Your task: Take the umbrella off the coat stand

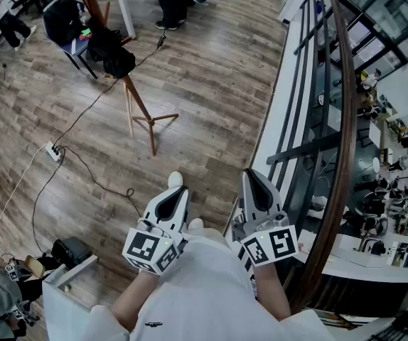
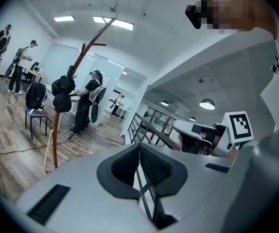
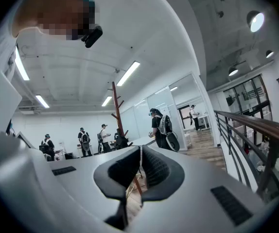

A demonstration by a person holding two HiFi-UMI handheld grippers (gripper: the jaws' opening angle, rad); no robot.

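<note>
The wooden coat stand (image 1: 138,102) rises from the plank floor some way ahead of me, its tripod feet spread. A black bundle (image 1: 111,52) hangs on its pole; I cannot tell which part of it is the umbrella. The left gripper view shows the stand (image 2: 76,67) far off at the left with the same black bundle (image 2: 61,93). In the right gripper view the stand (image 3: 117,110) shows just above the jaws. My left gripper (image 1: 175,180) and right gripper (image 1: 250,175) are held close to my body, side by side. Both are shut and hold nothing, far from the stand.
A metal railing with a wooden handrail (image 1: 339,119) runs along my right, over a lower floor with desks. A power strip (image 1: 53,151) and its cable lie on the floor. A chair with a black backpack (image 1: 65,20) and a standing person (image 1: 170,2) are beyond the stand.
</note>
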